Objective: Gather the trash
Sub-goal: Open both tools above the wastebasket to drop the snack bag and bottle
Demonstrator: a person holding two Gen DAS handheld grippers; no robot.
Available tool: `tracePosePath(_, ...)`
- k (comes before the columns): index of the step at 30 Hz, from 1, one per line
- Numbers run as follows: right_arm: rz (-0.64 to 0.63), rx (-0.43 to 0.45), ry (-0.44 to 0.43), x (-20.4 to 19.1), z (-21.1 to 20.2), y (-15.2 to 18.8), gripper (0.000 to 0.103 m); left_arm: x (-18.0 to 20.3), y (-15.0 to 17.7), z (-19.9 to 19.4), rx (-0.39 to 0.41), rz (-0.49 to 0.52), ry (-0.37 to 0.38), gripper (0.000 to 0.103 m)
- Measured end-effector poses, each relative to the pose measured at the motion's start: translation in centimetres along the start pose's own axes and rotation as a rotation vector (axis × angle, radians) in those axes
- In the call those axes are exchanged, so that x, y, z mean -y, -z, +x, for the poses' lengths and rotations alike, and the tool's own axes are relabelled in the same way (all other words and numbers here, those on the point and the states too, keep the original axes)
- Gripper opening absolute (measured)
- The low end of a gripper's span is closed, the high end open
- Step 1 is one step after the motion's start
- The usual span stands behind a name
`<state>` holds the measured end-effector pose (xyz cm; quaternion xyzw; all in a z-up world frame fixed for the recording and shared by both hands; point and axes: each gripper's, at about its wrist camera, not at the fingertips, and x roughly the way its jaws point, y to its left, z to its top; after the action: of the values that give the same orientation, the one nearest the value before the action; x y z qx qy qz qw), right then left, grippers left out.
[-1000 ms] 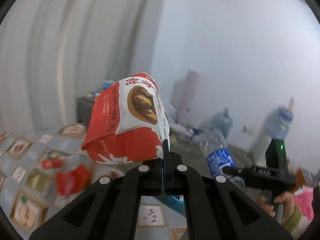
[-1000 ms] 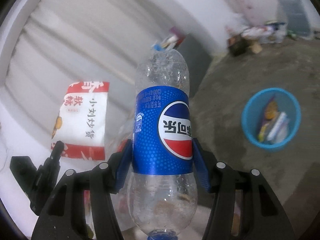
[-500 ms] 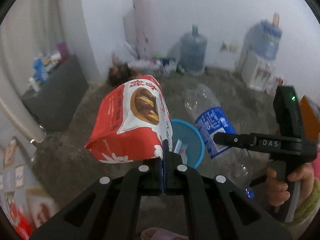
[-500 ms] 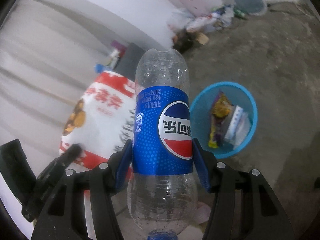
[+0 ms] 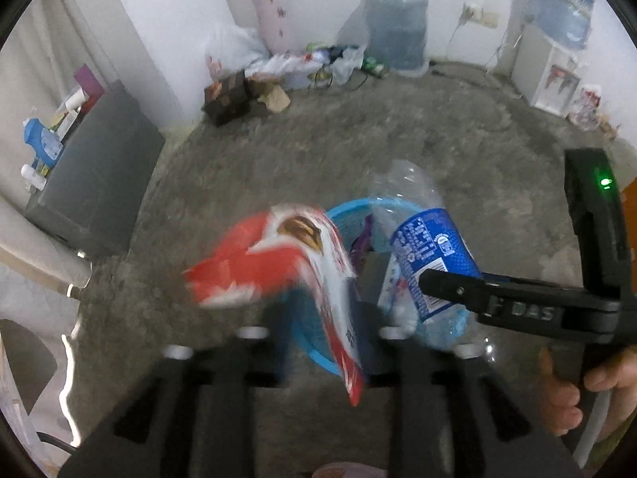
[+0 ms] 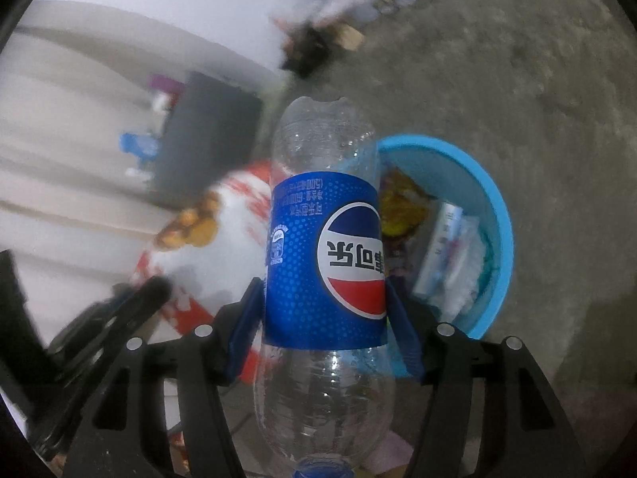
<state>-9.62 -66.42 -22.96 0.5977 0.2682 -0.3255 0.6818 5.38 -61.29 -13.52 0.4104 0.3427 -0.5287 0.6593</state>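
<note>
A red and white snack bag (image 5: 254, 267) hangs blurred between the jaws of my left gripper (image 5: 324, 318), which are opening; the bag looks loose and tilts over the blue basket (image 5: 346, 207). In the right wrist view the bag (image 6: 199, 247) shows at the left. My right gripper (image 6: 324, 290) has its blue pads (image 6: 251, 318) against the label of an empty Pepsi bottle (image 6: 322, 263), held bottom-up, and its jaws are starting to open. The bottle (image 5: 430, 255) hovers over the basket (image 6: 497, 215), which holds several wrappers.
Bare concrete floor surrounds the basket. A grey cabinet (image 5: 99, 171) stands at the left, litter (image 5: 278, 75) and a water jug (image 5: 398, 28) along the far wall, a water dispenser (image 5: 545, 67) at the right. A person's hand (image 5: 565, 394) grips the right handle.
Both grippers swung down from the patterned table to above the blue basket. The left jaws have parted and the snack bag has dropped lower and tilted. The bottle stays in the right pads.
</note>
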Motion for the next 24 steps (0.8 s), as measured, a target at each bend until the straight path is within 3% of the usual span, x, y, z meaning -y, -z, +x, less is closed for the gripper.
tracePosePath(1, 0.008, -0.007, 0.017, 0.4, 0.3, -0.1, 0.067, -0.1, 0.0, 0.3, -0.001, -0.01, -0.014, 0.045)
tracePosePath(5, 0.021, 0.019, 0.016, 1.5, -0.6, 0.2, 0.067, -0.3, 0.0, 0.1, -0.004, -0.052, 0.0, 0.045)
tracePosePath(15, -0.071, 0.119, 0.035, -0.3, -4.3, 1.8, 0.067, -1.1, 0.9, -4.6, 0.044, -0.074, -0.007, 0.045)
tracePosePath(24, -0.264, 0.188, 0.025, -5.7, -8.5, 5.2, 0.067, -4.0, 5.0, -14.6, 0.16, -0.143, -0.012, 0.045)
